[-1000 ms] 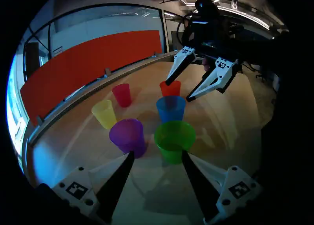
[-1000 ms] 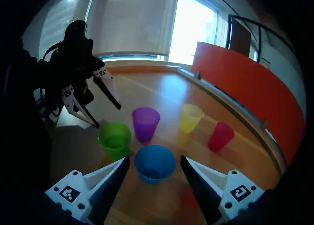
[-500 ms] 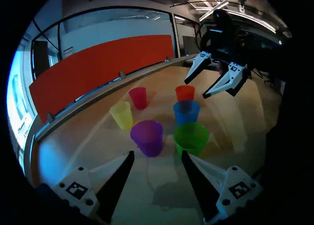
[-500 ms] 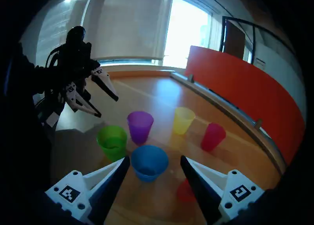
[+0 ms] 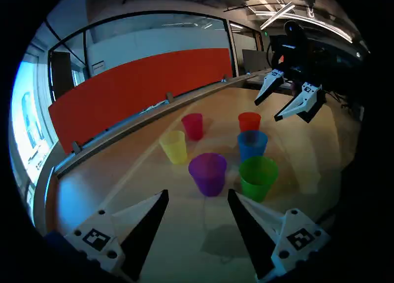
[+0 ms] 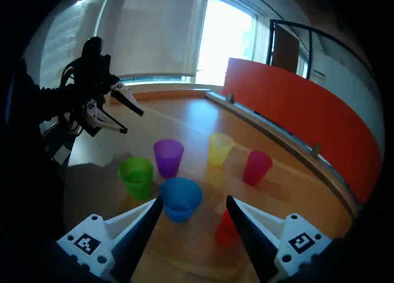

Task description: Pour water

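Observation:
Six plastic cups stand upright in a cluster on the wooden table. In the left gripper view the purple cup and green cup are nearest, with the yellow, pink, blue and orange-red cups behind. My left gripper is open and empty, short of the purple cup. In the right gripper view my right gripper is open and empty, with the blue cup just beyond its tips and the orange-red cup partly behind its right finger. Each gripper hangs above the table beyond the cups: right gripper, left gripper.
An orange partition runs along the table's long edge behind a raised rail. A bright window lies past the table's end. A person's dark sleeve holds the far gripper. Bare tabletop surrounds the cups.
Both grippers have drawn back from the cups, which look smaller and farther off. The two grippers are farther apart. No cup has moved and both stay open.

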